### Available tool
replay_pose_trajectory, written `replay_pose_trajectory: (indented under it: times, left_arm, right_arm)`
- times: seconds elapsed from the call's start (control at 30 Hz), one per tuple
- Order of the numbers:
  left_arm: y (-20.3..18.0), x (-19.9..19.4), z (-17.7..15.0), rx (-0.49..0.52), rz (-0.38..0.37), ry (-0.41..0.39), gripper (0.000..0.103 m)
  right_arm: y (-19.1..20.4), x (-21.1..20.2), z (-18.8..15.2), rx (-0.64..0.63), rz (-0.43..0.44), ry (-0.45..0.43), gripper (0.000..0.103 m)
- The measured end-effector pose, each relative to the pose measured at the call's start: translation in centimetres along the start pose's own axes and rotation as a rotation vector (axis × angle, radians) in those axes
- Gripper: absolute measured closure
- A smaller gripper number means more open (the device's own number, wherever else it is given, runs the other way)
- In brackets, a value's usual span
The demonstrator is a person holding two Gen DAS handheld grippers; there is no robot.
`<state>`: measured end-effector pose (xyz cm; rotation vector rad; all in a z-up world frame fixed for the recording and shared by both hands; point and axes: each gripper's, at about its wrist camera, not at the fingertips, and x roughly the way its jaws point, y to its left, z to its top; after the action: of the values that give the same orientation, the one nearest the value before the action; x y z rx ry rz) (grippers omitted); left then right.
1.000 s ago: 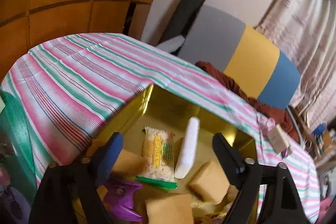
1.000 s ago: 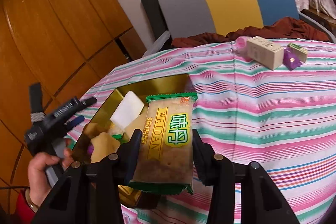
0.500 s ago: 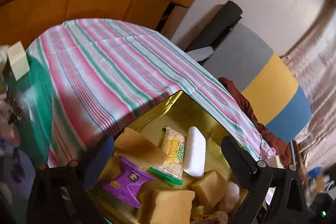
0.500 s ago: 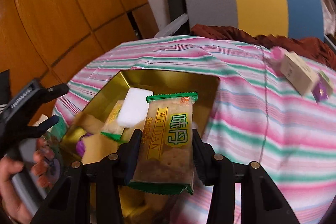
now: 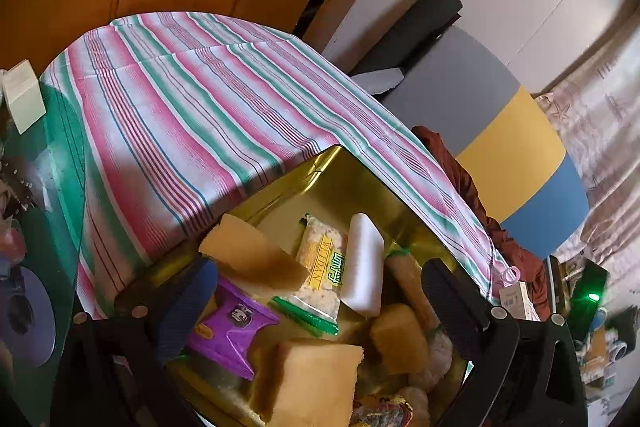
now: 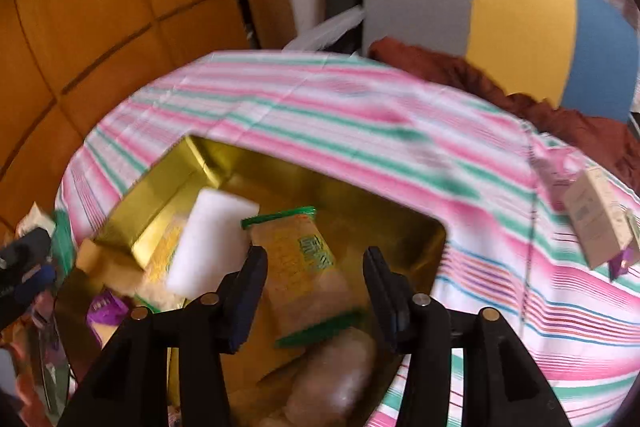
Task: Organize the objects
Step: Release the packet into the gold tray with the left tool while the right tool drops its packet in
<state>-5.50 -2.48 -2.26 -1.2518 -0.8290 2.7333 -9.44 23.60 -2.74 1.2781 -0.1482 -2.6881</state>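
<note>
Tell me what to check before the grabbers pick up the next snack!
1. Cracker packet out of the right gripper: ok, jaws are opening, pads clear of it.
2. Packet inside the gold tin: ok.
3. Left gripper empty: ok, wide open above the tin.
4. Things left outside: not ok, a beige box is on the striped cloth.
5. Room left in the tin: cannot tell.

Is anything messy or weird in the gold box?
Yes. The snacks in the gold metal tin lie jumbled: a white foam block leans across a green-edged cracker packet, tan sponge cakes tilt every way, and a purple wrapper is wedged between.
</note>
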Motion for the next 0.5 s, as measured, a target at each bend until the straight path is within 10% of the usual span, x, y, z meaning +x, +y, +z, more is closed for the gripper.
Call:
replay_pose_trajectory:
  times: [0.5]
  left_arm:
    - [-4.4,0.1,-3.6,0.151,-0.088,0.082,0.000]
  right_arm:
    - [-5.0,-6.1,-7.0,0.165,-0.084,-0.082,0.053]
